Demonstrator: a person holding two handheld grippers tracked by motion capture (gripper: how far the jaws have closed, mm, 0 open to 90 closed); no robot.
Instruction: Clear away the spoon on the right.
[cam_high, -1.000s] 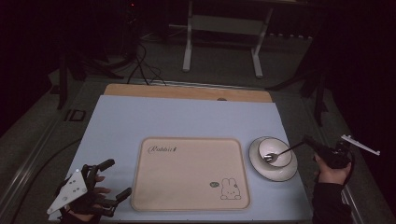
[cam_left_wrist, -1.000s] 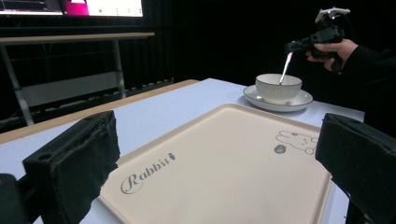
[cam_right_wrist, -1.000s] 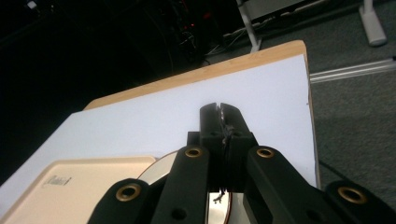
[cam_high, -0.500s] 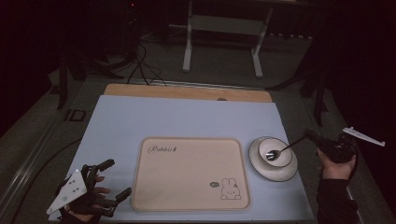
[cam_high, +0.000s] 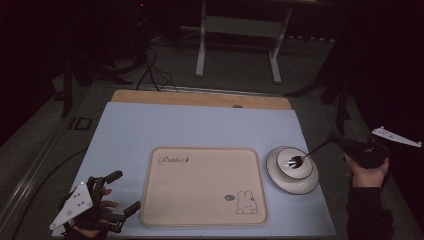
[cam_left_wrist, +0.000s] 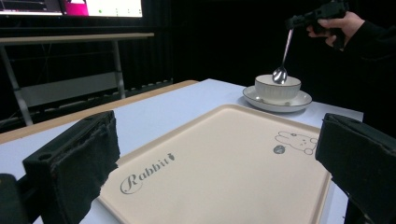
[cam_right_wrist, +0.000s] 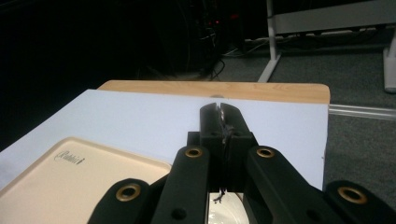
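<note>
Dark floor and black walls sit all around my table (cam_high: 150, 130), which has a pale blue top and a wooden strip along the far edge. Metal legs of a stand rise behind it.

On the table lies a flat cream tray (cam_high: 202, 186) with the word "Rabbit" and a small bunny drawn on it. Just to the right of the tray, near the table's right edge, I see a white saucer (cam_high: 280, 180) with a small white bowl (cam_left_wrist: 278, 87) standing on it.

My left gripper (cam_high: 111, 192) is at the near left corner of the table, just beside the tray. Its jaws are spread wide with nothing between them. In the left gripper view the two black pads stand far apart, and the tray stretches out between them.

My right gripper (cam_high: 334, 140) is off the right side of the table, lifted up in the air. Its jaws are squeezed together on the handle of a spoon (cam_left_wrist: 282, 59). The spoon hangs down from the jaws, and its round end is at the bowl's rim. I cannot tell if it touches the bowl. In the right gripper view the jaws are pressed close, with the saucer's white edge below them.
</note>
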